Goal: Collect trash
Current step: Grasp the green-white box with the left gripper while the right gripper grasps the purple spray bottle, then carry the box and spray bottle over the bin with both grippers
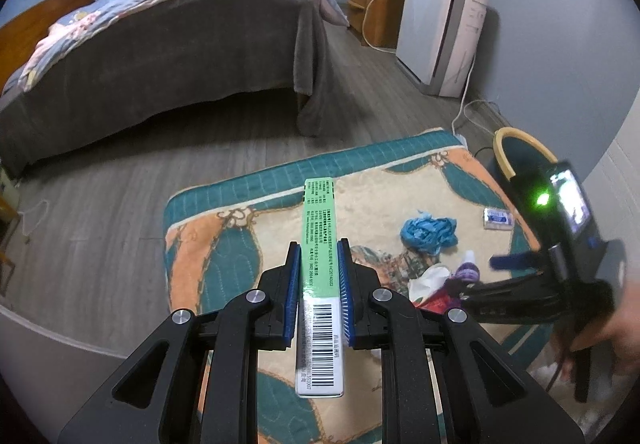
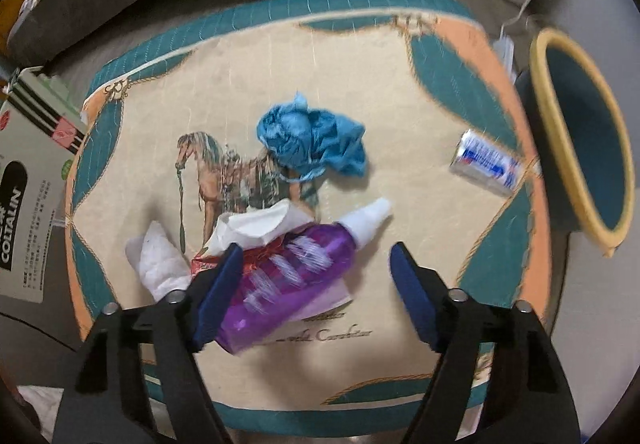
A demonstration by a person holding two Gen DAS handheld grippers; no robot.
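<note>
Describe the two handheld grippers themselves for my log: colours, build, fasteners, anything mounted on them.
Both are matte black linkage frames with silver round pivot bolts and ribbed blue pads lining the fingers. In the left wrist view, the left gripper shows this; the right gripper matches and carries a small lit screen, a green light and a blue strap. A bare hand holds it.

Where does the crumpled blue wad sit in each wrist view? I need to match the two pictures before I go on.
Left wrist view: the crumpled blue wad lies right of centre on the horse-print mat, beyond the purple bottle.
Right wrist view: the wad sits near centre, above the bottle and the open right gripper.
Shared landmark: the yellow-rimmed bin off the mat's right edge.
</note>
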